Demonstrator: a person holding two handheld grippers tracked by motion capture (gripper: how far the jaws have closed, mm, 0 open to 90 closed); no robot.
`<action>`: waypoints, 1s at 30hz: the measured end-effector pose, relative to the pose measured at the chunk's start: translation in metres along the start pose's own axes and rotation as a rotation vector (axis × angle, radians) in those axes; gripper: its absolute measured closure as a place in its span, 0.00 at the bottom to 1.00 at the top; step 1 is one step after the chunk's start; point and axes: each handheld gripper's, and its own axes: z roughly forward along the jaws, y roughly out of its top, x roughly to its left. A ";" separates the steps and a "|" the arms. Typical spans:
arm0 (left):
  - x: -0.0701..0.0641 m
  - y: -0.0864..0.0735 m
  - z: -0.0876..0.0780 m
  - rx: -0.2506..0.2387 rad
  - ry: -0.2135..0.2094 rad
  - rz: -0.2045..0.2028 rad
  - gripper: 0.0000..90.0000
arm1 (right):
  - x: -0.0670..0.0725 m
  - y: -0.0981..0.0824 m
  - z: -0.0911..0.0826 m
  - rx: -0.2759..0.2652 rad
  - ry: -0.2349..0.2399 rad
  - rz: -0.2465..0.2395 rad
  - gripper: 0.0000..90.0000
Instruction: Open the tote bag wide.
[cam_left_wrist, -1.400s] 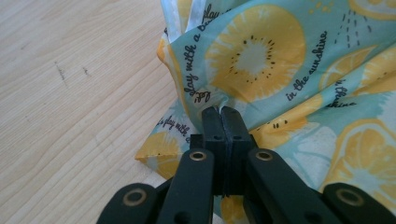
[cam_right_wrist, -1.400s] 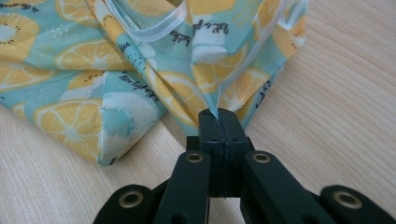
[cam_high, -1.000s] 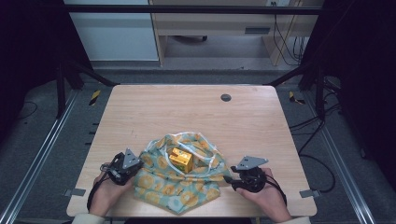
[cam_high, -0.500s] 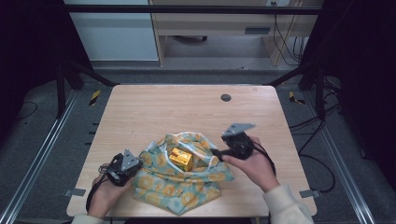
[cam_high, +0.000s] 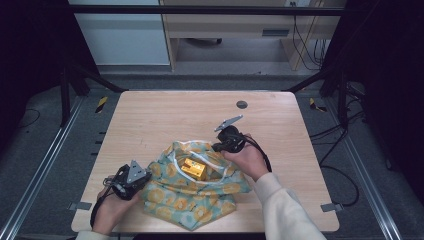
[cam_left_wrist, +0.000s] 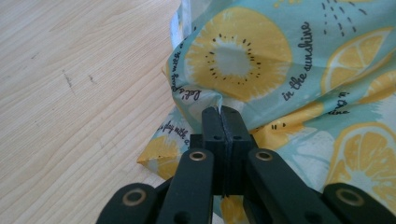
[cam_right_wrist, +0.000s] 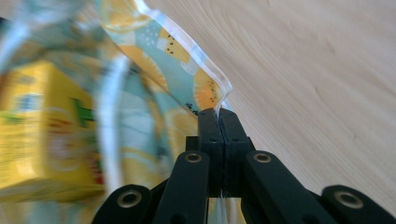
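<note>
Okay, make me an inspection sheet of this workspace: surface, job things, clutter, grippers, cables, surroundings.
Surface: light wooden table, small dark round disc near far edge.
Job's things: teal fruit-print fabric bag lying open; yellow carton inside.
Clutter: nothing seen.
Grippers: left gripper shut on the bag's near-left edge; right gripper, jaws just closed, pinches the bag's white-trimmed rim.
Cables: black cable loops by the right hand.
Surroundings: dark metal frame, grey floor, more cables at right.
</note>
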 end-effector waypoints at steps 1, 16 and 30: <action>0.000 -0.001 -0.001 0.007 -0.003 0.001 1.00 | 0.008 0.002 -0.015 -0.062 0.008 -0.026 1.00; 0.005 -0.007 0.001 0.073 0.017 -0.050 1.00 | 0.070 -0.044 -0.081 -0.265 0.142 -0.126 1.00; 0.009 -0.008 -0.013 -0.012 0.025 -0.123 0.76 | 0.083 -0.106 -0.044 -0.166 0.209 -0.118 1.00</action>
